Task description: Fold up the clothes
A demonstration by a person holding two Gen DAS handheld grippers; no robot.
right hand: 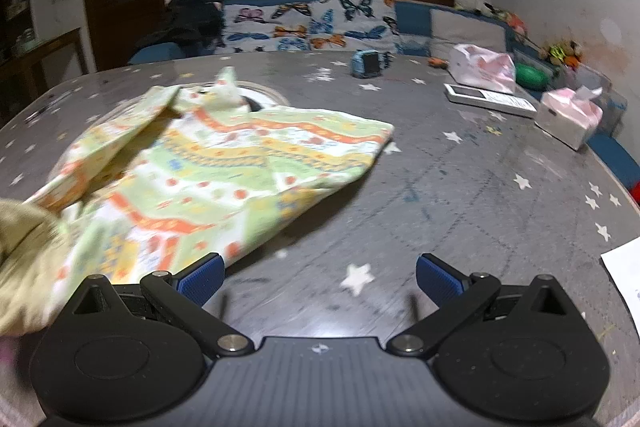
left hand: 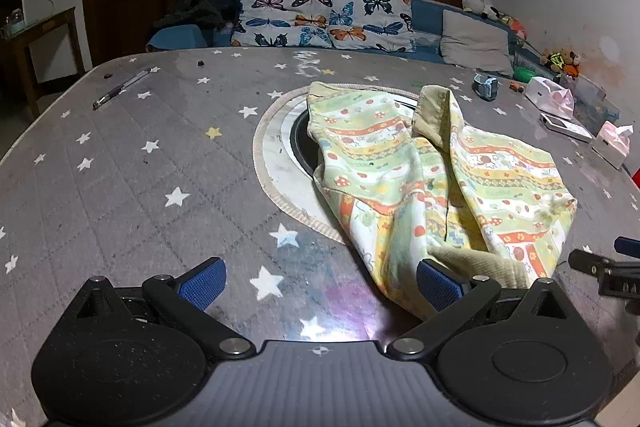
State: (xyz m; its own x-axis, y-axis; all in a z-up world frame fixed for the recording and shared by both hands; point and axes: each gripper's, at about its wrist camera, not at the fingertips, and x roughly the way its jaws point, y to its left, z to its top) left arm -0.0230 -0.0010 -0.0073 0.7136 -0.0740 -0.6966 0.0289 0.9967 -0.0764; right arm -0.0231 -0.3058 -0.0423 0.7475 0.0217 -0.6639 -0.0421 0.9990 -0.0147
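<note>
A small child's garment [left hand: 440, 183] with yellow, green and orange stripes and khaki ribbed cuffs lies crumpled on the grey star-patterned table [left hand: 140, 167], partly over a round inset in the table's middle. My left gripper [left hand: 320, 281] is open and empty, low over the table at the garment's near edge, its right pad beside a khaki cuff [left hand: 480, 261]. My right gripper [right hand: 318, 277] is open and empty, just right of the garment [right hand: 224, 163]; its left pad is close to the cloth's near edge. The right gripper's tip also shows in the left wrist view [left hand: 608, 267].
A pen [left hand: 120, 89] lies at the table's far left. A blue toy [right hand: 370, 63], a pink plastic bag [right hand: 484, 67], a white device [right hand: 488, 99] and a tissue box [right hand: 568, 115] stand at the far right. White paper [right hand: 624, 275] lies at the right edge. A sofa with butterfly pillows [left hand: 328, 17] stands behind.
</note>
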